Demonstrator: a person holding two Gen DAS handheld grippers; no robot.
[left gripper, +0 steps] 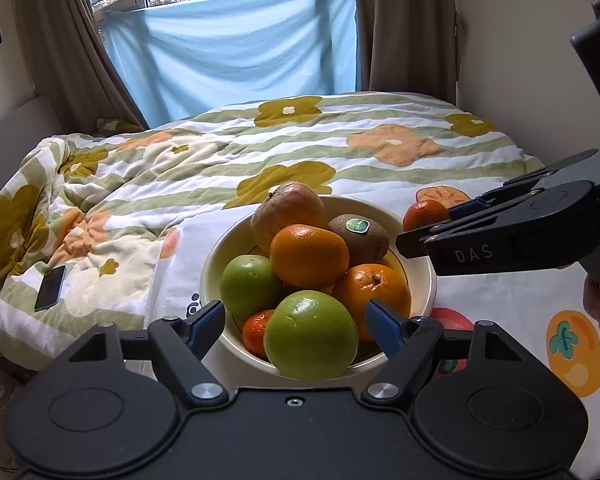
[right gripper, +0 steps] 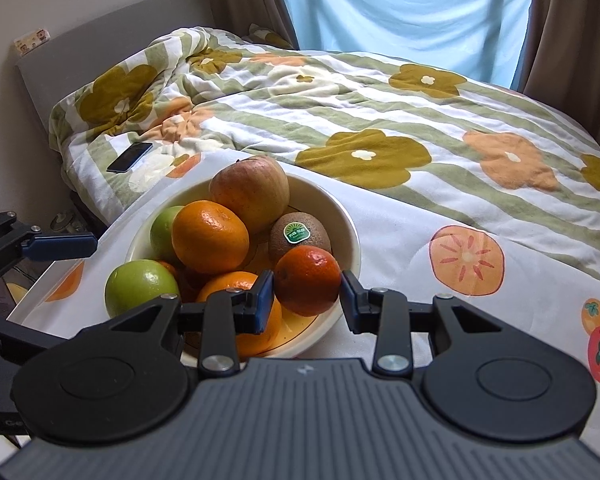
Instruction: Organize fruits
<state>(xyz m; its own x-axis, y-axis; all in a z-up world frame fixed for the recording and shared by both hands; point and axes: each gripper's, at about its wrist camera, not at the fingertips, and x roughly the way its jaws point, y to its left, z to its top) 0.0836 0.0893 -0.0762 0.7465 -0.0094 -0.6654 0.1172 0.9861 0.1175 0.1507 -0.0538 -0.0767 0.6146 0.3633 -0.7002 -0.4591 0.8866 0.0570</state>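
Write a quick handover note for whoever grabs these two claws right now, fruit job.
Right claw: shut on a small dark-orange mandarin, at the bowl's near rim.
Left claw: open, nothing gripped, a big green apple sits between its fingers in the bowl.
Bowl holds a red apple, kiwi, two oranges, two green apples and another small mandarin.
Done: most fruit is in the bowl.
Left: release the mandarin into the bowl, probably the last piece.

Dark phone point(right gripper: 129, 157) on a rumpled floral quilt point(right gripper: 340, 120), blue sheet point(left gripper: 236, 48) across the window, brown curtains point(left gripper: 412, 24) alongside.
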